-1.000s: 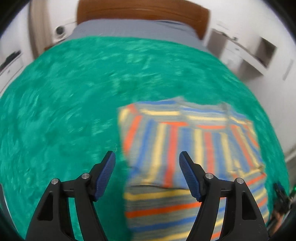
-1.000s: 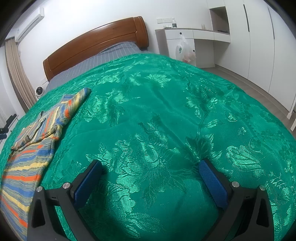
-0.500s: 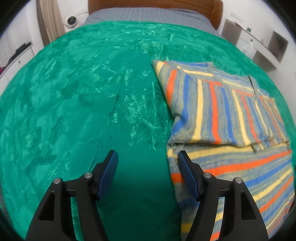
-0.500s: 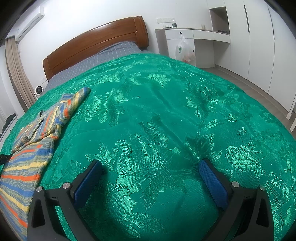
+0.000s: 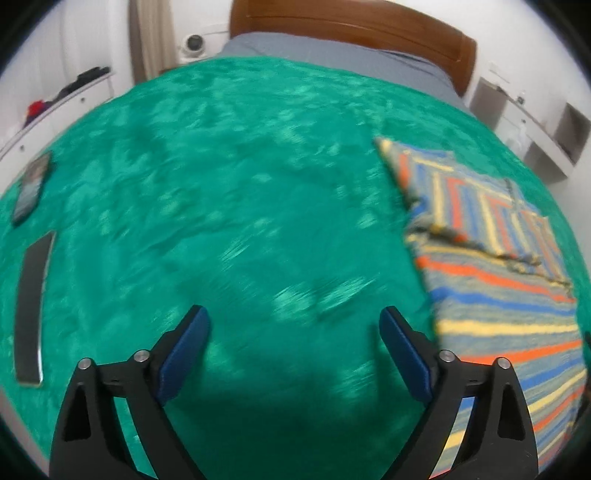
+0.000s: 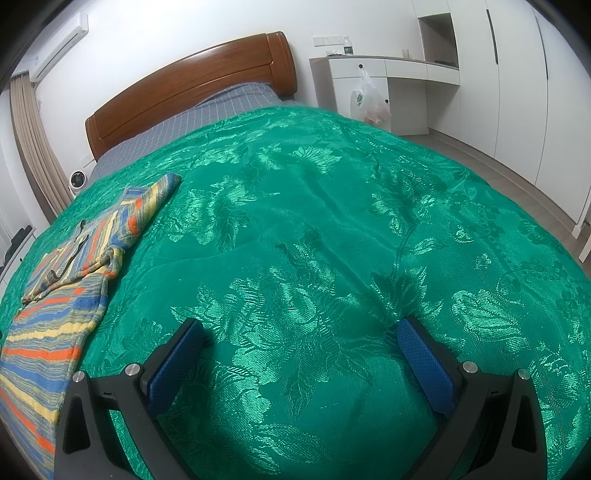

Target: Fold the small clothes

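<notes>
Leftward off the striped garment [image 5: 498, 295], now at three o'clock, the left gripper [image 5: 295, 325] has just been opening, empty, presumably repositioning.

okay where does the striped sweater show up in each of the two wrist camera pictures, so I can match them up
Left wrist view: the striped sweater lies along the right edge, from mid-height down to the bottom, to the right of the open left gripper.
Right wrist view: the same sweater lies along the left edge, left of the open right gripper.
Shared landmark: the wooden headboard at the far end of the green bedspread.
</notes>
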`<state>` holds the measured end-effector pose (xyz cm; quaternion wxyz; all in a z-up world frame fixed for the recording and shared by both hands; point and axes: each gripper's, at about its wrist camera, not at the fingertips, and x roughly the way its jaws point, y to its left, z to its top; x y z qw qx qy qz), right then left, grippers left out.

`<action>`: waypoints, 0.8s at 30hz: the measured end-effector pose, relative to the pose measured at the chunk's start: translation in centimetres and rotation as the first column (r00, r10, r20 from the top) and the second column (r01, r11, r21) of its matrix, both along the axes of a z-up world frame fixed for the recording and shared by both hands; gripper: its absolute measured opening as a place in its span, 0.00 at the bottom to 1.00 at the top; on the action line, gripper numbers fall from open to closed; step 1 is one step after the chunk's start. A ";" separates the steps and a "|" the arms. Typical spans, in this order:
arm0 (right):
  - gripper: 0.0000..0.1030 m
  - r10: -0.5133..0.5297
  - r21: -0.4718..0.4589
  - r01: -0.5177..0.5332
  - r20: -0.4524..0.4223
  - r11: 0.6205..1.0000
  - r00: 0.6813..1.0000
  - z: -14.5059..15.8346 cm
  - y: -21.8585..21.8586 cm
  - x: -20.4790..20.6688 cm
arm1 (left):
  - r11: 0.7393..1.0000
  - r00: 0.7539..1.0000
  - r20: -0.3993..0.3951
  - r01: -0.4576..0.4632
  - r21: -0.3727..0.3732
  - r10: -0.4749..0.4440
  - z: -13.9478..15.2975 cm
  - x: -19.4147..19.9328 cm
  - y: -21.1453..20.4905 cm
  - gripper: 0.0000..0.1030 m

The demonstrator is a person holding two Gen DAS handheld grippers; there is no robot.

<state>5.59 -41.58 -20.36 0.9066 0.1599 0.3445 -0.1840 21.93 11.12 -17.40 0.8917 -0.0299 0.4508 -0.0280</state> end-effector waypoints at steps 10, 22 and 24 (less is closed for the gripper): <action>1.00 -0.002 -0.014 0.002 -0.020 1.000 1.000 -0.1 0.1 0.3 | 0.996 1.000 0.000 0.016 0.087 -0.016 -3.2 -0.7 0.7 1.00; 1.00 -0.027 -0.112 0.012 -0.138 0.994 0.990 0.2 1.4 1.0 | 0.993 0.999 -0.026 0.025 0.115 -0.022 -3.0 -1.2 0.2 1.00; 1.00 -0.031 -0.117 0.015 -0.140 0.993 0.990 0.3 1.6 0.7 | 0.994 1.000 -0.022 0.022 0.109 -0.020 -3.1 -1.6 0.3 1.00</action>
